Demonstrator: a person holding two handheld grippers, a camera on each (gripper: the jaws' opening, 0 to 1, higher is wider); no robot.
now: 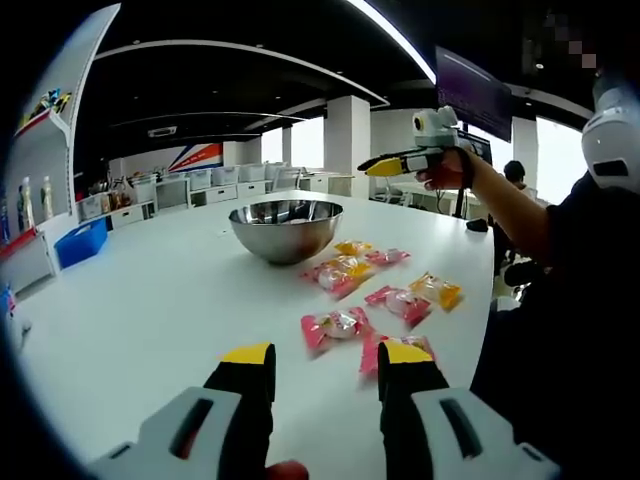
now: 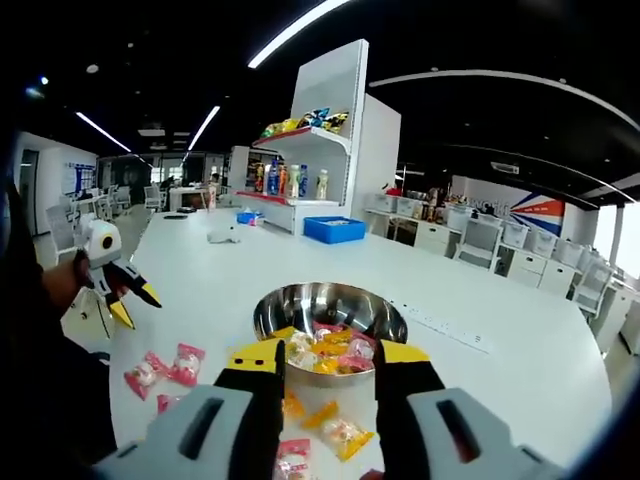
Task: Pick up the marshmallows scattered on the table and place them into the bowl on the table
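Left gripper view first: steel bowl (image 1: pixel 286 228) sitting mid-table, looks empty from this angle. Wrapped marshmallows (image 1: pixel 336 328) scattered on the near side of the bowl, trailing toward the table (image 1: pixel 150 300) edge. Roughly seven packets, pink and yellow-orange wrappers, a couple overlapping just beside the bowl.

Biggest risk, probably: slippery crinkly wrappers sliding away on the smooth tabletop if pinched off-centre, or two overlapping packets coming up together and one dropping short of the bowl. Also a few packets close to the table edge on the far side from the bowl, easy to nudge off. Could also bump the bowl with a careless approach.

Left gripper (image 1: pixel 325 365) hovering above the nearest packets, jaws spread wide, nothing between them, touching nothing.

Right gripper (image 2: pixel 330 362) in the right gripper view: also wide apart and empty, hanging above the bowl (image 2: pixel 330 315), with packets (image 2: pixel 160 368) visible beside and in front of the bowl. Same gripper seen from the left gripper view, raised beyond the bowl, looks nearly closed from side-on, so a bit ambiguous there.
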